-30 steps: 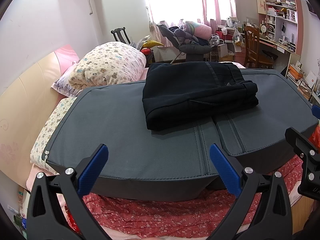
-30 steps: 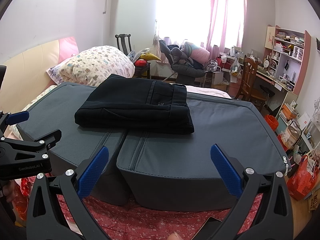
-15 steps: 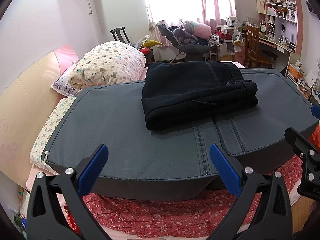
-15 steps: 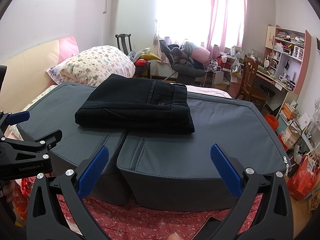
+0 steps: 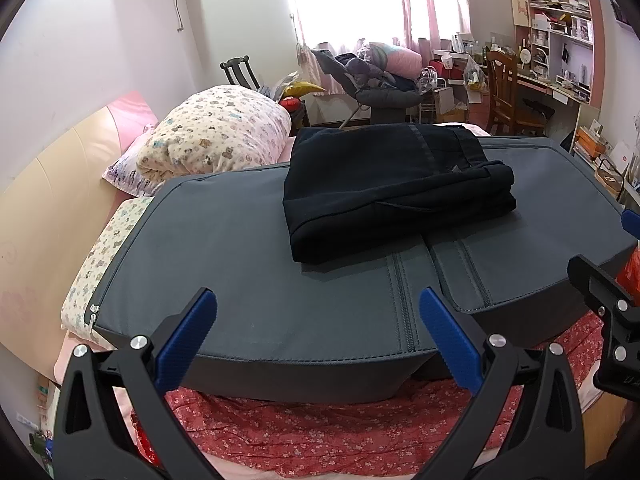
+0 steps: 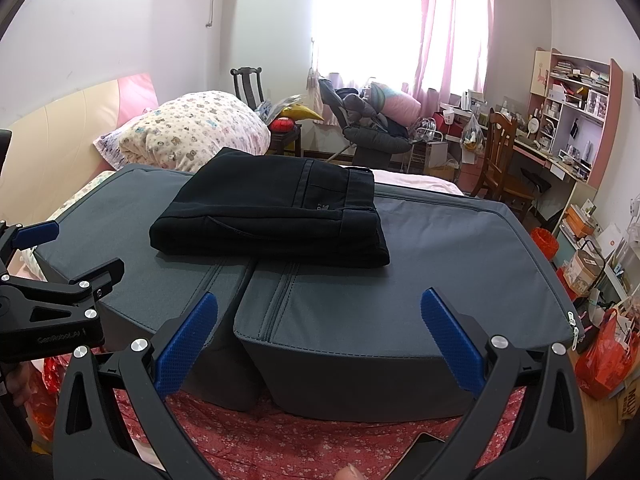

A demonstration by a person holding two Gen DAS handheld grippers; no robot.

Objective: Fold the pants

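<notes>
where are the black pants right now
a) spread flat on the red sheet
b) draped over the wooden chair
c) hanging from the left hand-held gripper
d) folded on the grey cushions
d: the black pants lie in a folded stack across the grey cushions, with both hand-held grippers open and clear of them.

Grey cushions (image 5: 248, 264), patterned pillow (image 5: 216, 132), wooden chair (image 6: 500, 160).

White walls; bright window (image 6: 360, 20) with pink curtains (image 6: 456, 28); wooden chair (image 6: 500, 160) at a cluttered desk (image 6: 556, 160); shelving (image 6: 576, 92) above.
</notes>
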